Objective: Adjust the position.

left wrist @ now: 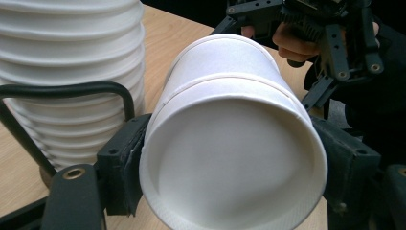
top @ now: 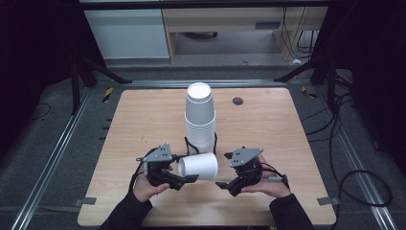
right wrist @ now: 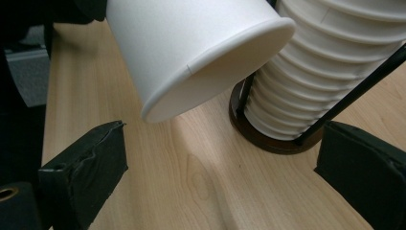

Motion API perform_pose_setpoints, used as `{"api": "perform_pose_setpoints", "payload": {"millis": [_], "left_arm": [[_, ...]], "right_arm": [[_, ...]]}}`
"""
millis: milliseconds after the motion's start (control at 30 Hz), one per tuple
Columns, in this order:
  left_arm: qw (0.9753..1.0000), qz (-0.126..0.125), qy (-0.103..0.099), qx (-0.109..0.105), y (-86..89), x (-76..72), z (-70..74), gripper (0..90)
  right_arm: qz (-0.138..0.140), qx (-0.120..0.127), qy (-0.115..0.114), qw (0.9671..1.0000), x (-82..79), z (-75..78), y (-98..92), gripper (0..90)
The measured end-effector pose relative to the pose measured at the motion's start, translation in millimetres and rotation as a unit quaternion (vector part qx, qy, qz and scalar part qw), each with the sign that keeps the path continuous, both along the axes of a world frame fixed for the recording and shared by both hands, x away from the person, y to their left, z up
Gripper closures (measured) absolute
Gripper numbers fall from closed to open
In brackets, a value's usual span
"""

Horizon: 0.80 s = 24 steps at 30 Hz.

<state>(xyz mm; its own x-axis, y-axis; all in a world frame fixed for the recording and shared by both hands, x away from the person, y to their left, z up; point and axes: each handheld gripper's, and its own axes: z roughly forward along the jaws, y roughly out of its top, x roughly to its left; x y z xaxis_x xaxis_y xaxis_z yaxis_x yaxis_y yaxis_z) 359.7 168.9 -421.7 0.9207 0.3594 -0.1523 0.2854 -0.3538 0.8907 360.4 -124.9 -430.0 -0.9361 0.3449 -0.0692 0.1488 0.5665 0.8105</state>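
Left tool [top: 190, 178] is clamped on a paper cup [top: 199, 166], lying sideways just in front of the cup stack [top: 200, 120] (in its wire holder). Right tool [top: 221, 184] gapes wide; squeeze gently, paper crumples.

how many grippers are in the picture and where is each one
2. The left gripper is at the near left of the table, shut on a single paper cup held on its side. The right gripper is at the near right, open, holding nothing.
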Motion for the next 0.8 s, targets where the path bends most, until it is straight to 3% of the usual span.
{"api": "perform_pose_setpoints", "payload": {"millis": [267, 667, 800], "left_arm": [[0.9999, -0.012, 0.001, -0.008, 0.4, -0.1, -4.2, 22.6], [0.9990, -0.035, -0.005, -0.027, -5.7, -4.1, -5.9, 22.6], [0.9986, -0.045, -0.005, -0.028, -10.2, -6.3, -6.2, 22.7]], "right_arm": [[0.007, 0.050, 0.034, 0.9982, -2.4, -6.9, -8.6, 4.0], [0.023, 0.090, 0.062, 0.9937, -2.8, -14.2, -10.4, 3.9], [0.028, 0.092, 0.066, 0.9932, -2.3, -16.5, -8.9, 3.9]]}}
